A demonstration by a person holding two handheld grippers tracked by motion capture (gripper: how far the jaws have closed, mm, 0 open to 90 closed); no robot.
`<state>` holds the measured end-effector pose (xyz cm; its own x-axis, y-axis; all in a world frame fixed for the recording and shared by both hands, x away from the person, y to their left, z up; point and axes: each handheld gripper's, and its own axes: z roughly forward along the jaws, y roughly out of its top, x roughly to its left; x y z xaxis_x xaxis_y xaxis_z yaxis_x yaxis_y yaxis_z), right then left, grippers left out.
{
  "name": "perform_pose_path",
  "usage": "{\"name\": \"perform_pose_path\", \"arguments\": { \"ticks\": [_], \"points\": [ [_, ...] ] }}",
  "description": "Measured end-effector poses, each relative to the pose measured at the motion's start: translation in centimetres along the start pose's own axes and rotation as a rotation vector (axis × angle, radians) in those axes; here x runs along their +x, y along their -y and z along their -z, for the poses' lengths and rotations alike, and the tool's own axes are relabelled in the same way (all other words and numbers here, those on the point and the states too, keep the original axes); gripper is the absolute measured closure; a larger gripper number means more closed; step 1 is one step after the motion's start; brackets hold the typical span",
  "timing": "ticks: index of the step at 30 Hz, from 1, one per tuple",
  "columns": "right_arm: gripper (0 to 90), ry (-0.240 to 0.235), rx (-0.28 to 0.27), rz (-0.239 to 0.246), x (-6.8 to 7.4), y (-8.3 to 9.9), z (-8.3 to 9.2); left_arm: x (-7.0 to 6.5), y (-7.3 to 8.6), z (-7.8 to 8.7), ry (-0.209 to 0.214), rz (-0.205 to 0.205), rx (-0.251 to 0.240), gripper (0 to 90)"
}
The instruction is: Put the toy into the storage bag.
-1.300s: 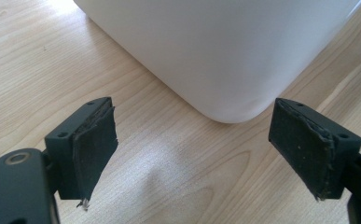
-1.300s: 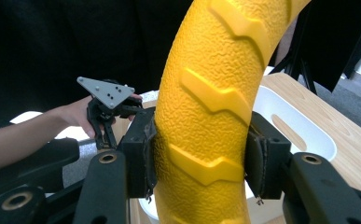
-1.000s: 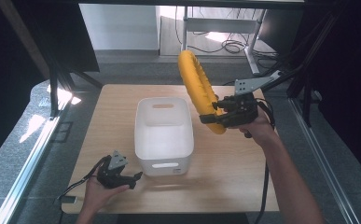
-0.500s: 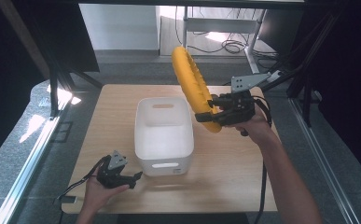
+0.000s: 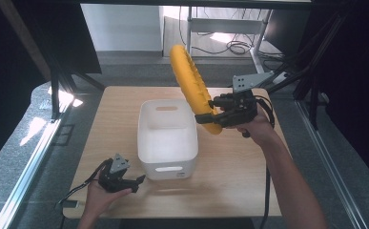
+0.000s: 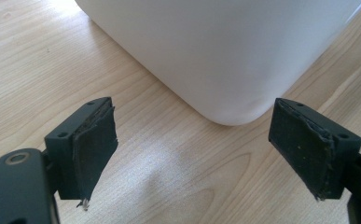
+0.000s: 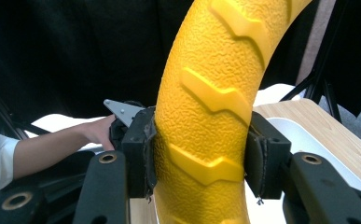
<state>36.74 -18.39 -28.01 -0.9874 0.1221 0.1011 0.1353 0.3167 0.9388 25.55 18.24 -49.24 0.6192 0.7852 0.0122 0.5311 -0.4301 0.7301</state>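
A yellow ring with raised tread marks [image 5: 191, 86] hangs in the air over the right rim of the white bin [image 5: 167, 138]. My right gripper [image 5: 210, 118] is shut on the ring's lower part; in the right gripper view both pads press the yellow ring [image 7: 211, 116] from either side. My left gripper [image 5: 135, 182] rests on the table at the bin's near left corner. Its jaws stand wide open in the left gripper view, facing the rounded corner of the white bin [image 6: 225, 51], nothing between them.
The wooden table [image 5: 239, 176] has free room to the right of the bin and along its front edge. A metal rail [image 5: 34, 157] runs along the left side. Black frame legs and cables stand behind the table's far edge.
The right gripper has carried the yellow ring a little to the left, closer over the bin. The left gripper has stayed where it was.
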Motion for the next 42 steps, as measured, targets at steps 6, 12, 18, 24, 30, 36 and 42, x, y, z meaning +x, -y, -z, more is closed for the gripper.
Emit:
{"name": "perform_pose_path", "arguments": {
  "ticks": [6,12,18,24,30,36,42],
  "points": [
    [51.4,-0.016,-0.002,0.009,0.2,-0.3,-0.6,0.0,0.0,0.1,-0.002,0.001,-0.001,15.2],
    [51.4,-0.03,-0.013,0.013,0.3,-0.5,-0.9,0.0,0.0,0.1,-0.003,0.0,-0.001,15.2],
    [51.4,-0.036,-0.018,0.016,0.3,-0.7,-1.2,0.1,0.0,0.1,-0.004,0.0,-0.002,15.2],
    [51.4,-0.046,-0.024,0.017,0.5,-0.9,-1.5,0.1,0.0,0.2,-0.004,0.002,-0.004,15.2],
    [51.4,-0.054,-0.025,0.021,0.6,-1.1,-1.8,0.1,0.0,0.2,-0.004,0.001,-0.004,15.2],
    [51.4,-0.062,-0.023,0.023,0.6,-1.3,-2.3,0.1,0.0,0.3,-0.007,0.002,-0.005,15.2],
    [51.4,-0.076,-0.026,0.024,0.7,-1.3,-2.8,0.1,0.0,0.3,-0.008,0.0,-0.003,15.2]
  ]
}}
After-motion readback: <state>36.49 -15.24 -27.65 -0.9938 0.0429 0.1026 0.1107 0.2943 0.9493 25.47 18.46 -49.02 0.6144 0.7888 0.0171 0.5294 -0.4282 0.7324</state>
